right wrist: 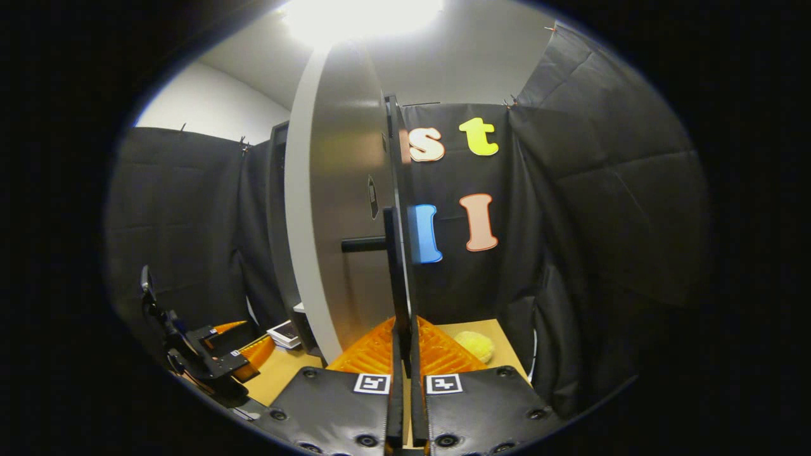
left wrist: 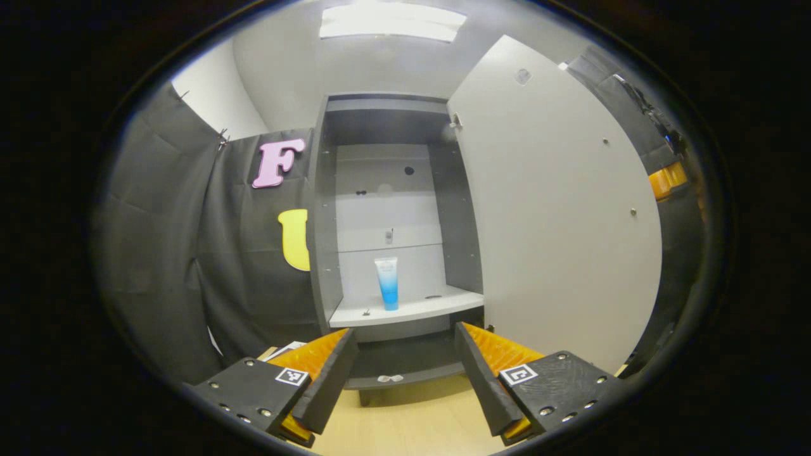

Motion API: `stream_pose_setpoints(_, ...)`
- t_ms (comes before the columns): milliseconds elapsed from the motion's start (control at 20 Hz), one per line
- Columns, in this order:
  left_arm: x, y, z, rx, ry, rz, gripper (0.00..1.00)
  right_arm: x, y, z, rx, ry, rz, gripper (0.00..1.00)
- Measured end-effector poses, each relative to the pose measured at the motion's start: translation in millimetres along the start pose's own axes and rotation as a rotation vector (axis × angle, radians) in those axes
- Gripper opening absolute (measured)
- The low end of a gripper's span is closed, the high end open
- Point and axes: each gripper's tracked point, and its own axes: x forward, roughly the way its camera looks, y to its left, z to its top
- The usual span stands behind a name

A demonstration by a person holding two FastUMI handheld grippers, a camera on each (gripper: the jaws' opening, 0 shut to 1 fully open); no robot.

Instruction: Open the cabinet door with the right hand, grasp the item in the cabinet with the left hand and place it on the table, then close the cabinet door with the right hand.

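The cabinet (left wrist: pixel 320 221) stands open, its pale door (left wrist: pixel 551 215) swung out to the right. A white-and-blue tube (left wrist: pixel 387 283) stands upright on the light shelf (left wrist: pixel 431 307) inside. My left gripper (left wrist: pixel 405 330) is open, held in front of and below the shelf, well apart from the tube. In the right gripper view, the door (right wrist: pixel 342 221) is seen nearly edge-on. My right gripper (right wrist: pixel 403 326) is shut on the door's black vertical handle (right wrist: pixel 394 253). The left gripper (right wrist: pixel 234 345) also appears low on the left there, over the table (right wrist: pixel 285 373).
A yellow fuzzy thing (right wrist: pixel 476 345) lies on the wooden table to the right of the door. A small white-and-black card or booklet (right wrist: pixel 283 332) lies by the cabinet's foot. Black cloth walls close in on both sides. A lower cabinet shelf (left wrist: pixel 405 380) sits under the tube's shelf.
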Motion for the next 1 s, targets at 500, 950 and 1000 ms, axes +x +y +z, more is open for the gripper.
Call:
stream_pose_setpoints(500, 76, -21, 36, -0.084, 0.019, 0.012, 0.93, -91, -79, -5, 0.041, -0.051, -0.096, 0.03)
stream_pose_setpoints(950, 190, 16, 46, -0.006, -0.012, 0.054, 0.93, -65, -143, -37, 0.026, -0.053, -0.449, 0.98)
stream_pose_setpoints(1000, 202, 18, 46, -0.007, -0.008, 0.054, 0.93, -65, -147, -39, 0.037, -0.055, -0.479, 0.98)
